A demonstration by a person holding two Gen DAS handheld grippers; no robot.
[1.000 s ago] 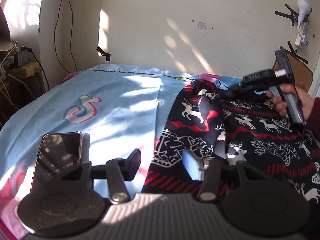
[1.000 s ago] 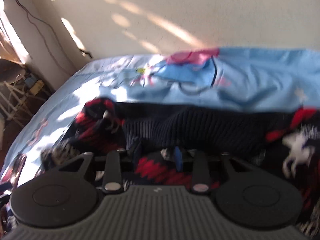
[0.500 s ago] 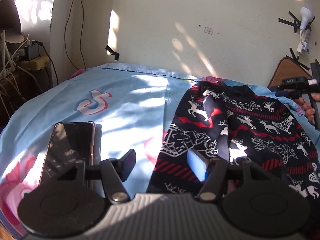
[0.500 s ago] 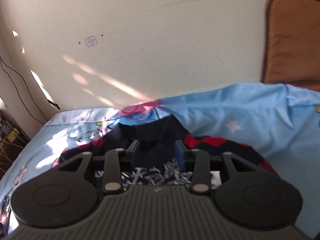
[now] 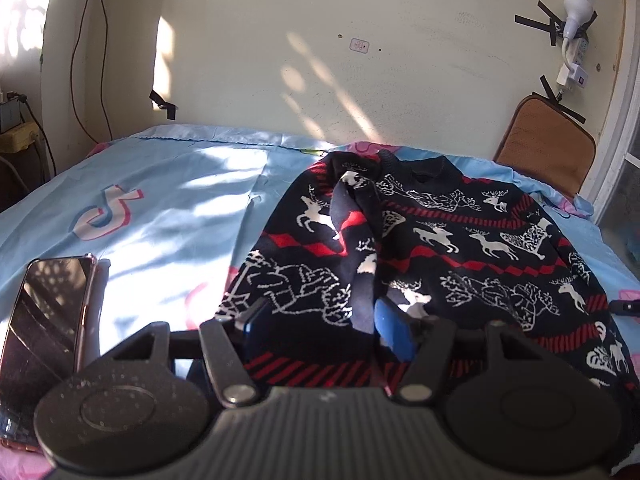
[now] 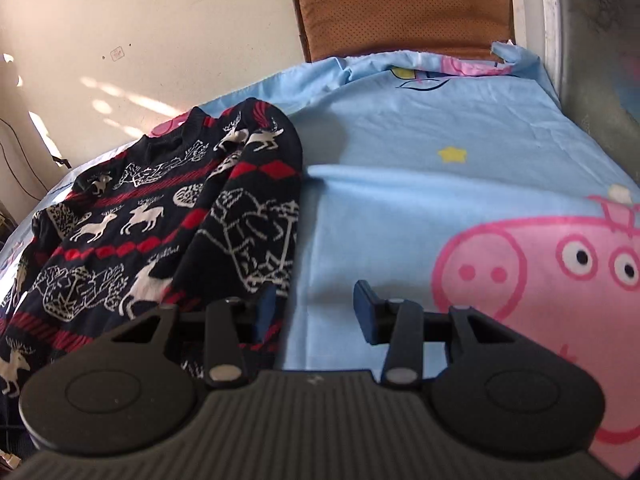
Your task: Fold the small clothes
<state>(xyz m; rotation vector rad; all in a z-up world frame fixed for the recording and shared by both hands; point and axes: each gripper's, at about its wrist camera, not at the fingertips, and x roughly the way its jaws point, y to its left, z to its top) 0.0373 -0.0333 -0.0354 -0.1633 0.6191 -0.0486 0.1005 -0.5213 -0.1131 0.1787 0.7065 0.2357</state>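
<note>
A small dark knit sweater (image 5: 432,256) with white reindeer and red bands lies on the blue bedsheet (image 5: 180,200), both sleeves folded in over its body. It also shows in the right wrist view (image 6: 160,220), at the left. My left gripper (image 5: 320,328) is open and empty, low over the sweater's near hem. My right gripper (image 6: 314,308) is open and empty, at the sweater's right edge, its left finger over the knit and its right finger over bare sheet. A tip of the right gripper (image 5: 624,306) shows at the far right of the left wrist view.
A phone (image 5: 44,320) lies face up on the sheet left of my left gripper. A brown chair back (image 6: 404,4) stands against the wall behind the bed. A power strip and bulb (image 5: 576,12) hang on the wall at right. Cables run down the left wall.
My right gripper let go of the sweater near its collar, opened, and drew back to the sweater's right edge. My left gripper shifted right over the hem. The sweater now lies flatter.
</note>
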